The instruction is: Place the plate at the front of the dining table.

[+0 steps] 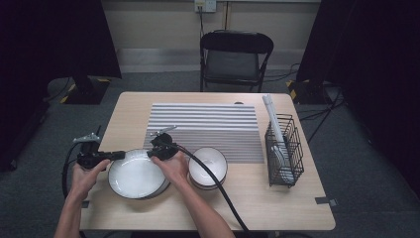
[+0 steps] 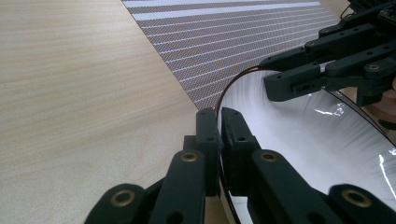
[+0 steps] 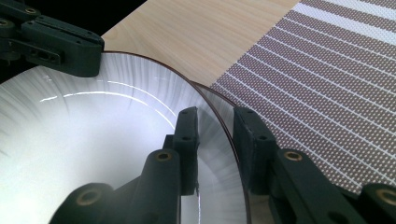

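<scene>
1. Plate (image 1: 136, 174) near front left of table (image 1: 297, 208), its far edge on the striped mat (image 1: 208, 130).
2. Left gripper (image 2: 219, 140) clamps plate's left rim.
3. Right gripper (image 3: 215, 140) straddles the plate's far-right rim, jaws apart; a second rim shows beneath.
4. Bowl (image 1: 208, 166) just right of plate.
5. Wire rack (image 1: 284, 148) at right holds white ware.

Large white plate (image 1: 136, 174), thin dark rim, glossy and empty; sits on a second plate (image 3: 219, 105) whose rim peeks out beneath. Near-left part of the table, far edge overlapping the striped mat, small bowl just right.
</scene>
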`<state>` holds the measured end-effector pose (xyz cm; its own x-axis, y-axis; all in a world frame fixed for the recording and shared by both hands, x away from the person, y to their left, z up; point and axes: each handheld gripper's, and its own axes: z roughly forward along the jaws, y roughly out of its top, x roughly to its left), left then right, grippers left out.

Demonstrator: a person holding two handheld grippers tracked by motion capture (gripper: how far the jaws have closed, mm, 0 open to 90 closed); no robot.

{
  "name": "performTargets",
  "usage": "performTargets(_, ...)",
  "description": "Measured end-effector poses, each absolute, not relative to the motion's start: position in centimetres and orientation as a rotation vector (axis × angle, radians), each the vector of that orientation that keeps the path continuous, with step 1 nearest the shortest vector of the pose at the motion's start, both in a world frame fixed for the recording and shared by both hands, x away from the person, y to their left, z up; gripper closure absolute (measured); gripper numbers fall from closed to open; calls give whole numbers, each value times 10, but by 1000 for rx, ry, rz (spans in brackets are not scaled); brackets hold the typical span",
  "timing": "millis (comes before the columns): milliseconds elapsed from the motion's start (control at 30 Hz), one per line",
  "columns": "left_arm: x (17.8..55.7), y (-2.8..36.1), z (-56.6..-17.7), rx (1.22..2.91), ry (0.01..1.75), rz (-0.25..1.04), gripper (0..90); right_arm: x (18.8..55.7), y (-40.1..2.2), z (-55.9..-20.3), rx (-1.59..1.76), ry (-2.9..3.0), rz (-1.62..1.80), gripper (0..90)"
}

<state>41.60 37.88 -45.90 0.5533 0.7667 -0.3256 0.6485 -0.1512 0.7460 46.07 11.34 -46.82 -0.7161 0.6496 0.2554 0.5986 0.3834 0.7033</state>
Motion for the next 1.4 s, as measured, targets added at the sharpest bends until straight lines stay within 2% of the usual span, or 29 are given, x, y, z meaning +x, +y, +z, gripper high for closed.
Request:
performTargets(433,418,378,-459,1842,1166,158,867,464,111,-468,1196,2565,1294,750)
performTargets(667,418,378,-467,1871,1168,84,804,464,110,-468,1185,2565,1309,756)
performTargets(767,418,378,-466,1871,1168,87,824,464,110,-468,1186,2562,1308,756)
performTargets(933,419,375,-460,1895,1154,170,843,462,112,-468,1194,2556,1301,754)
performTargets(1167,419,378,-462,1862,1154,148,852,464,112,-466,1152,2549,1310,777)
performTargets(1400,418,378,-462,1861,1153,141,852,460,109,-468,1188,2565,1284,756)
